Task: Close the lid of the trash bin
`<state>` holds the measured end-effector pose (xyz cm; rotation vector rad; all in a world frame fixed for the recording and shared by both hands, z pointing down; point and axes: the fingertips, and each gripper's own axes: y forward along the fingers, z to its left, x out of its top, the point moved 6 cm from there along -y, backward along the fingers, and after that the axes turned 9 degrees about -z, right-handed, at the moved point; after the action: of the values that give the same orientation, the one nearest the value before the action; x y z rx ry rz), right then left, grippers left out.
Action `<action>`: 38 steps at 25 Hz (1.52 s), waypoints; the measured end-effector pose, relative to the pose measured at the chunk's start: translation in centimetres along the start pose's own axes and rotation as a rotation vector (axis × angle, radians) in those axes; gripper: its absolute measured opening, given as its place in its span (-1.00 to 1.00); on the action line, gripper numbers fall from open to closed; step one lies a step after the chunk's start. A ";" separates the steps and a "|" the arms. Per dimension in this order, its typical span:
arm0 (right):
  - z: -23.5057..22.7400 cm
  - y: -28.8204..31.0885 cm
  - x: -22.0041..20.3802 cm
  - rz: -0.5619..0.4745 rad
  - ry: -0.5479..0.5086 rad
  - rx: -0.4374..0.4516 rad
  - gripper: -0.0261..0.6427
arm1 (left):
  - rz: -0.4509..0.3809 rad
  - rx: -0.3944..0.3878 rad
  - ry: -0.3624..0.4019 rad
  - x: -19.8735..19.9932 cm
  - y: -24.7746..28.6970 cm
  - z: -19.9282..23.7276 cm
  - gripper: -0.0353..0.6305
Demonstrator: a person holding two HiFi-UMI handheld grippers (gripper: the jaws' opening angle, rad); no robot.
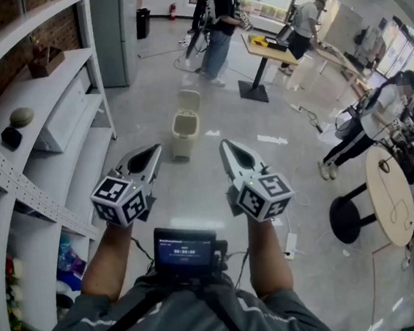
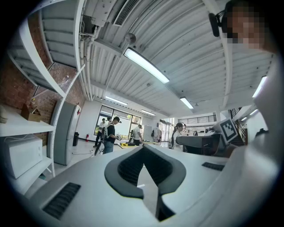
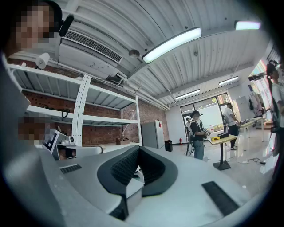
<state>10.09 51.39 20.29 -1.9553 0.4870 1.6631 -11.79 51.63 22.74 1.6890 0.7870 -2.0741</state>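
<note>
- The trash bin (image 1: 185, 134) stands on the floor (image 1: 149, 105) in the upper middle of the head view, with its lid (image 1: 189, 99) tipped up and open.
- The left claw (image 1: 150, 157) is held in the air left of centre, its jaws together at the tips with nothing between them.
- The right claw (image 1: 229, 150), just right of centre, is likewise closed and empty.
- Both claws are well apart from the bin.

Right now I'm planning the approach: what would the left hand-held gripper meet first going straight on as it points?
Likely the trash bin: in the head view the left hand-held gripper aims toward it, with only floor between. Its own view looks level, though, so it might pass above.
</note>
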 end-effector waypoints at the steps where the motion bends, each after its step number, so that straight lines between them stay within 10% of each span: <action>1: 0.0 0.0 0.0 0.001 0.000 -0.001 -0.90 | 0.003 0.003 0.009 0.1 0.0 0.0 -0.91; 38: 3.8 5.6 -2.0 0.025 -0.013 -0.089 -0.89 | 0.015 -0.088 -0.014 -0.2 -1.5 6.8 -0.91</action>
<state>3.43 49.10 20.98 -2.0079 0.4420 1.7393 -17.88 48.55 24.14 1.6271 0.8457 -2.0092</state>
